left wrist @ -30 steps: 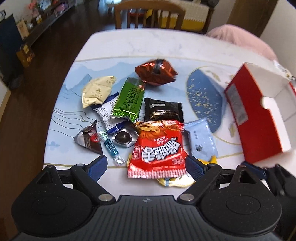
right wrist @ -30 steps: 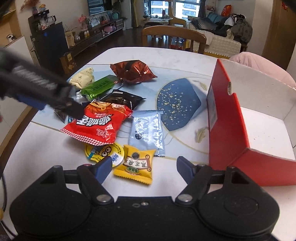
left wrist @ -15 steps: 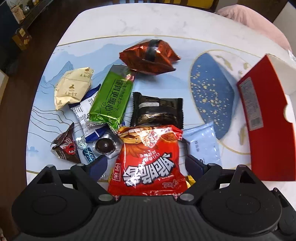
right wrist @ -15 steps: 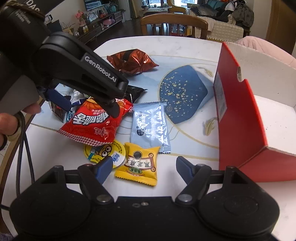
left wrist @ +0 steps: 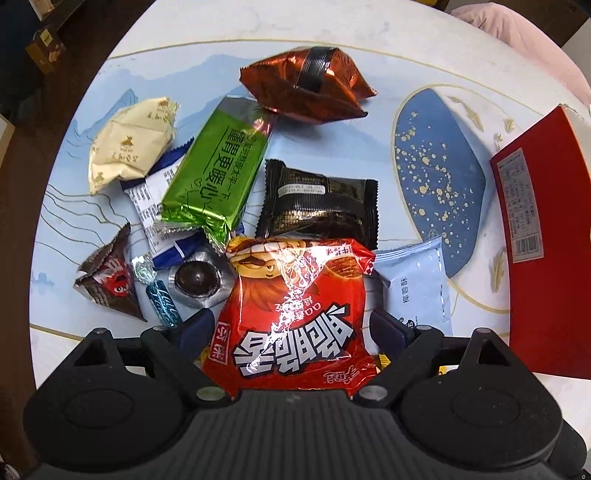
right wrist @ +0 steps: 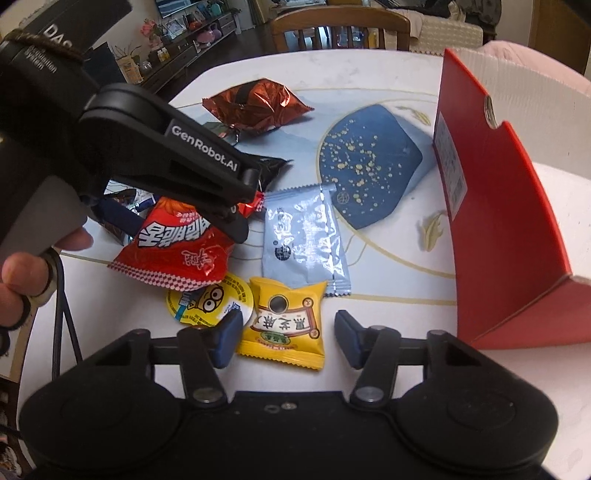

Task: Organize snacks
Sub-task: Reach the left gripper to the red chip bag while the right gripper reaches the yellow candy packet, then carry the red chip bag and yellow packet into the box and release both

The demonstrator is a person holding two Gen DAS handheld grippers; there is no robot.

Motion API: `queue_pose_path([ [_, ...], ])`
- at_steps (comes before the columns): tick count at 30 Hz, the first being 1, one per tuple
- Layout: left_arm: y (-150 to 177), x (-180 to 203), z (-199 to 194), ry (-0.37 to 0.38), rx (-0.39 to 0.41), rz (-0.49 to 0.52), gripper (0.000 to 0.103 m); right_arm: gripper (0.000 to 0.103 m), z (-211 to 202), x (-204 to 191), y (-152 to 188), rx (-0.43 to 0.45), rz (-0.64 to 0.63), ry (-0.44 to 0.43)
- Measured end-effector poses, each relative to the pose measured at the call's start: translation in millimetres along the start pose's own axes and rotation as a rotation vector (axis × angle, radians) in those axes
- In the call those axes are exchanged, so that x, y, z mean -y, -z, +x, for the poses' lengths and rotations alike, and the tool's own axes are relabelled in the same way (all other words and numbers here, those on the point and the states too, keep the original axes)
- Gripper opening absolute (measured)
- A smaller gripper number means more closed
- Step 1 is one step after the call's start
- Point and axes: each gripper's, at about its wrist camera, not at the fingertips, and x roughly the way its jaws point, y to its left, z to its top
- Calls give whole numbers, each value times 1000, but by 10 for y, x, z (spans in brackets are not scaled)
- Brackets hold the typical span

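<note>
I'm closing the right tongs (right wrist: 286, 338) on the yellow packet (right wrist: 284, 325) between them, pads not touching yet, so keep centred; left tongs (left wrist: 291, 326) wide open astride red bag (left wrist: 295, 310).

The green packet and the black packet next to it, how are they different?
The green packet is long and narrow, while the black packet is wider and squarer. The green packet is shiny with big printed characters; the black packet is dark with only a small white label. The green packet lies slanted across a white-and-blue wrapper; the black packet has its near edge under the red bag. Both are sealed and lie flat on the table.
</note>
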Motion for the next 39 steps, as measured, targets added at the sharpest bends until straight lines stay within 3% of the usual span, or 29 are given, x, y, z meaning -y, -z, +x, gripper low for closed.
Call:
queue_pose_path([
  [7, 8, -31, 11, -1, 0, -28, 91, 42, -6, 44, 3, 10, 37, -19],
  [17, 23, -53, -38, 5, 16, -37, 75, 36, -82, 49, 25, 33, 40, -13],
  [27, 145, -257, -159, 54, 33, -86, 75, 35, -320, 51, 104, 74, 71, 13],
  [39, 431, -387, -616, 105, 138, -46, 75, 35, -875, -39, 242, 172, 93, 67],
])
